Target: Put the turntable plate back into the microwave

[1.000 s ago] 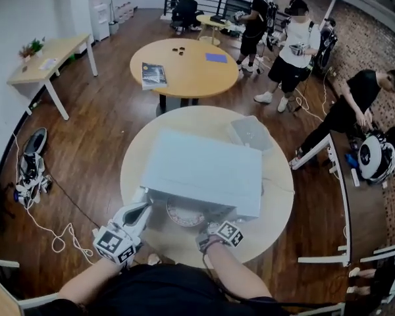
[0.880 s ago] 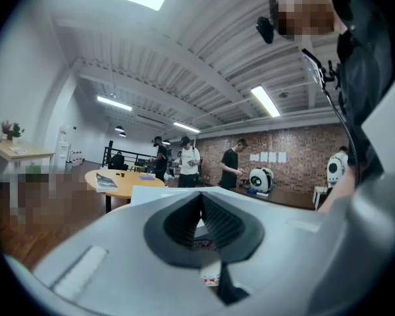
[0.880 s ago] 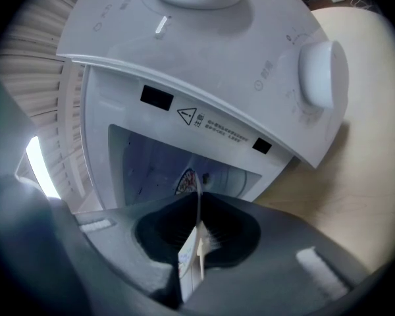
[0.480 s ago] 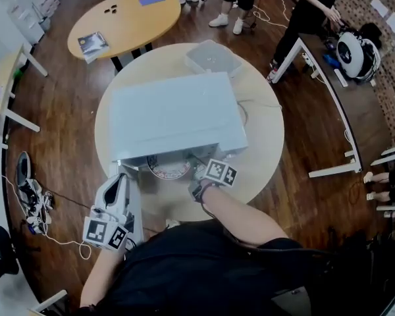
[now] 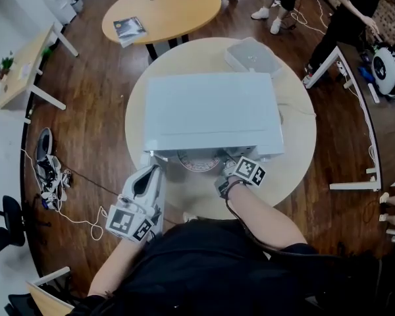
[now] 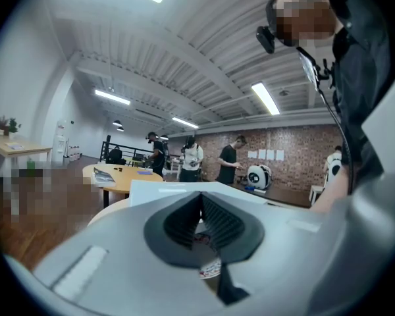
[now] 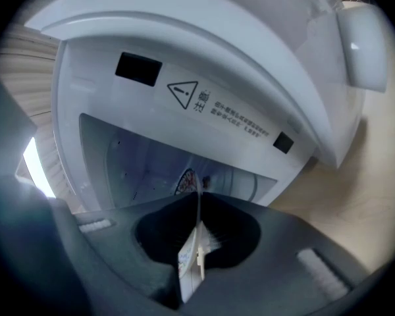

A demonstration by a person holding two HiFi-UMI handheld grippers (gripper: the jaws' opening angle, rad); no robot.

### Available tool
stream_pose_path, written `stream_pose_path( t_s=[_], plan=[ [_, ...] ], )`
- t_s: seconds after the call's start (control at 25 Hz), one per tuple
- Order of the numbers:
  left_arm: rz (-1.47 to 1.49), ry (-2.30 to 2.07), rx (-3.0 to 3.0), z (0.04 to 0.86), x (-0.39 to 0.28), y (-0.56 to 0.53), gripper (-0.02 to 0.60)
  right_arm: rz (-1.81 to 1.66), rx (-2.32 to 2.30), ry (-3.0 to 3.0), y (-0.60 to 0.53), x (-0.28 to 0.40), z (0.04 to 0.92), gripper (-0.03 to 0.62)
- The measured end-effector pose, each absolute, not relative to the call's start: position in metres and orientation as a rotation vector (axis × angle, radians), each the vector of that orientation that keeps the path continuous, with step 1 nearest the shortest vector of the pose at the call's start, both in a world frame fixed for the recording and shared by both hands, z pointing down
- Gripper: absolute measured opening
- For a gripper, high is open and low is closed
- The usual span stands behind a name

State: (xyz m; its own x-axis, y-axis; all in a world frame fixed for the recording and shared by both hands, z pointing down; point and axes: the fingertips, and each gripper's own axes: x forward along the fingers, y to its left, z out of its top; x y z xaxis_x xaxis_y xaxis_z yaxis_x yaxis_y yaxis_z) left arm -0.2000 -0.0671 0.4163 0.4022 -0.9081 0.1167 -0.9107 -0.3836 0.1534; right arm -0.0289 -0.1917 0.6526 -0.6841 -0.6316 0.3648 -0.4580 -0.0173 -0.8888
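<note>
Turntable plate has slid deeper into the microwave — right fingers clamp its rim, left fingers together.

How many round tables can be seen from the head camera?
2. A pale table right in front of the person, bearing the microwave, and a wooden table beyond it with a book on top. Others may lie out of frame.

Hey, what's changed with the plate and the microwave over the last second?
The right claw, shut on the turntable plate, has carried it deeper into the microwave: less of the plate now shows past the front edge. Nothing was let go or newly gripped. The left claw stayed by the microwave's left front corner, and the microwave kept its place on the round table.
</note>
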Motion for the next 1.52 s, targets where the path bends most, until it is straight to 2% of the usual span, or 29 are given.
stream_pose_path(
  t_s=[1.52],
  plan=[
    [0.027, -1.620, 2.432, 0.422, -0.204, -0.071, 0.005, -1.780, -1.214, 2.047, -0.211, -0.036, 0.653, 0.021]
  ],
)
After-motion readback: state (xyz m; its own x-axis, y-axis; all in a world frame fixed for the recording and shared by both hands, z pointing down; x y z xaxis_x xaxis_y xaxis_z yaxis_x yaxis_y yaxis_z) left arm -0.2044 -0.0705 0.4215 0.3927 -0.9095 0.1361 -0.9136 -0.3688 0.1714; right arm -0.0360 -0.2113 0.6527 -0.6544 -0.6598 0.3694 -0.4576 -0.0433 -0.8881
